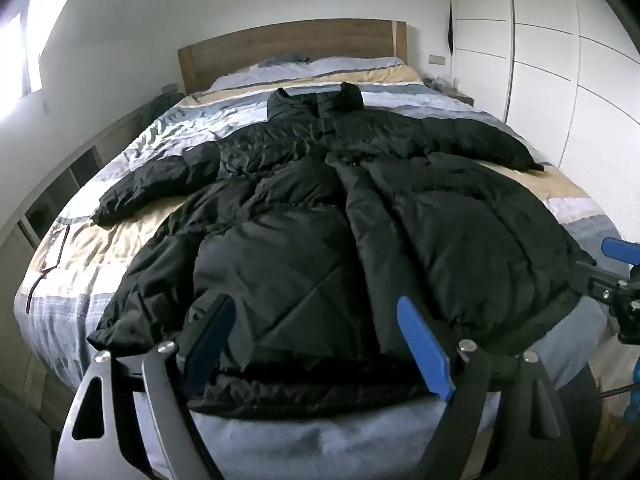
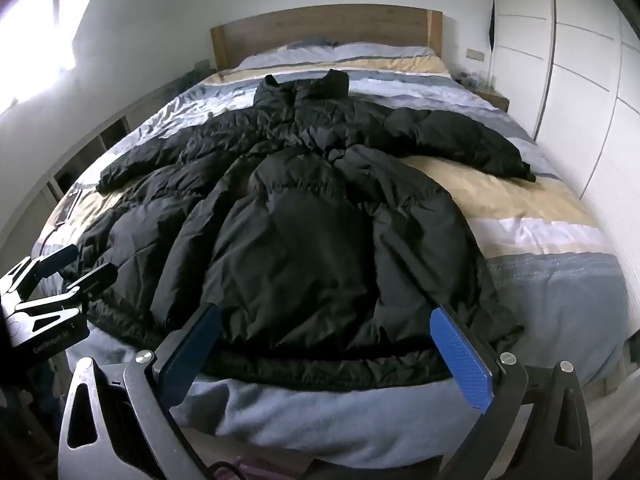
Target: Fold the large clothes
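Black puffer coat (image 1: pixel 320 208) spread flat on bed (image 1: pixel 100 240), collar at 12, hem at 6, sleeves out at 9 and 3. Left gripper (image 1: pixel 316 320) and right gripper (image 2: pixel 326 326) both spread wide, empty, above hem. Pre-fold step; next probably pinching a sleeve or side edge.

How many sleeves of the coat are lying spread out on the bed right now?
2: one sleeve stretches toward the bed's window side, the other sleeve toward the wardrobe side; both lie flat, unfolded.
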`<action>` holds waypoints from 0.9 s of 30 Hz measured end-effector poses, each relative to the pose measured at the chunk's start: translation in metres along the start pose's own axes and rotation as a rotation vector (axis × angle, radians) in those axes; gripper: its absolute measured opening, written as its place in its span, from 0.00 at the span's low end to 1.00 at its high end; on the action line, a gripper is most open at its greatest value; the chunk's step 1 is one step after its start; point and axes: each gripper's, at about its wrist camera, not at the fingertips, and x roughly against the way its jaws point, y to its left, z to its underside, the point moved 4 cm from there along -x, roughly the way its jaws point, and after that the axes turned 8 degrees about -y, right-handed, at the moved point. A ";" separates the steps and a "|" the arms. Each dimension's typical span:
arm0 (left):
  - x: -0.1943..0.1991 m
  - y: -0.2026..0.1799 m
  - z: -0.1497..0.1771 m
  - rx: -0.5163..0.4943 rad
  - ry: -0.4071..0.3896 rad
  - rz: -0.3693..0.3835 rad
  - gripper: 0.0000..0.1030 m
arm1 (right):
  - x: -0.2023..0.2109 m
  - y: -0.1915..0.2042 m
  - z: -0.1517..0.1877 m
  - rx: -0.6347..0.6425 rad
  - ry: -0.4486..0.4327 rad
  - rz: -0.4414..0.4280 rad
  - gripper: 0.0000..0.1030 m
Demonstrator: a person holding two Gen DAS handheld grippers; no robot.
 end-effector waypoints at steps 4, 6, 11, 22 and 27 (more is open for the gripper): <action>0.000 -0.002 0.001 0.002 0.012 0.008 0.80 | 0.001 0.000 0.000 -0.001 0.003 0.000 1.00; -0.002 -0.002 0.001 0.007 0.018 0.013 0.80 | 0.002 0.001 0.000 -0.004 0.005 -0.001 1.00; -0.004 -0.008 0.004 0.003 0.027 0.021 0.80 | 0.001 -0.001 0.001 -0.002 0.008 -0.003 1.00; -0.017 0.002 0.009 0.022 0.083 0.004 0.80 | -0.007 0.001 0.003 -0.003 0.020 0.005 1.00; -0.022 0.004 0.014 0.000 0.104 0.002 0.80 | -0.011 0.003 0.004 0.000 0.031 0.011 1.00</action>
